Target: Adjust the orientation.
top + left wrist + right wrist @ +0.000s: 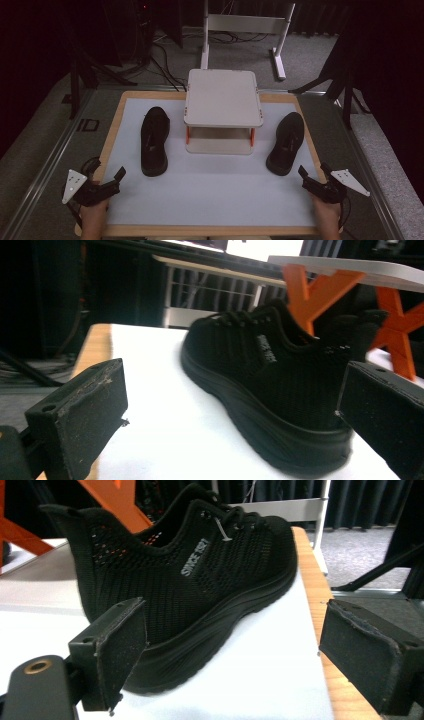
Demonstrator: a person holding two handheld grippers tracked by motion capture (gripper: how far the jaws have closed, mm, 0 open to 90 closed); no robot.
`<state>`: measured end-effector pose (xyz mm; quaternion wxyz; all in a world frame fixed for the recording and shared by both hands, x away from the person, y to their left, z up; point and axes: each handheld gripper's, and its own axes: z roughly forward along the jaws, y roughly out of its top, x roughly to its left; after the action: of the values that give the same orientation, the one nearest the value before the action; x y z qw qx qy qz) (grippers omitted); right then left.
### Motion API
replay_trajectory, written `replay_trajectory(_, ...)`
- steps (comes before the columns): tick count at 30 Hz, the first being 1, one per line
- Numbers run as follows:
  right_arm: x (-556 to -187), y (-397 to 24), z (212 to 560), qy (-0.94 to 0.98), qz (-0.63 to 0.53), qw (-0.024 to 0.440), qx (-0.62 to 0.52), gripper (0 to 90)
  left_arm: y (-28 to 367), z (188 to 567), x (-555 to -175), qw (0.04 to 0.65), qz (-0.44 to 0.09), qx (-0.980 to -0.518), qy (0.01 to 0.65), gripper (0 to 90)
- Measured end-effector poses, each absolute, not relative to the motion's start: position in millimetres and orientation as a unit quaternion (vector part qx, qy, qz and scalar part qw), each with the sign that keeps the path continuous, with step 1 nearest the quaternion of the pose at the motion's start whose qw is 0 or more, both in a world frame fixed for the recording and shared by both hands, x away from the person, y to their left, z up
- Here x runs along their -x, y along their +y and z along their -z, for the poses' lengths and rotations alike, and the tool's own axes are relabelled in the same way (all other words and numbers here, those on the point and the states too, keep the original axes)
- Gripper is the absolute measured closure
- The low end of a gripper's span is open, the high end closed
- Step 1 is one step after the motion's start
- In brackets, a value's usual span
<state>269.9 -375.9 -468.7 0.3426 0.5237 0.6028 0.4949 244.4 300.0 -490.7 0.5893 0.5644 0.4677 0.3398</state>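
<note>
Two black mesh shoes (154, 141) (286, 143).

Black shoe (260, 390) between open claw (230, 420) jaws

Dim room, bright white mat, soft blurry close-ups

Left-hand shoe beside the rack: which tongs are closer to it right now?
Left. The left tongs sit open just short of the left shoe, aimed at its heel. The right tongs are across the mat, near the right shoe.
</note>
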Motion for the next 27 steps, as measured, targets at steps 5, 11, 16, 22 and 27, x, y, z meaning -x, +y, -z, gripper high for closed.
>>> replay_trajectory(5,-270.5,-373.8,468.8,0.608,-0.491,0.346,-0.519,11.2,302.0,490.1,-246.7,0.592,-0.322,-0.571,0.469,0.3)
replay_trajectory(11,-271.5,-372.1,469.1,0.613,-0.487,0.347,-0.516,11.2,303.1,487.2,-247.7,0.585,-0.317,-0.576,0.474,0.3)
replay_trajectory(16,-272.0,-370.8,469.2,0.618,-0.486,0.343,-0.514,11.3,306.7,484.2,-250.1,0.586,-0.294,-0.579,0.485,0.3)
replay_trajectory(22,-272.0,-370.2,469.3,0.619,-0.485,0.343,-0.514,11.3,304.4,474.6,-252.7,0.581,-0.279,-0.588,0.489,0.3)
replay_trajectory(27,-272.5,-369.6,469.5,0.621,-0.483,0.342,-0.513,12.7,303.0,463.6,-258.9,0.568,-0.263,-0.608,0.488,0.3)
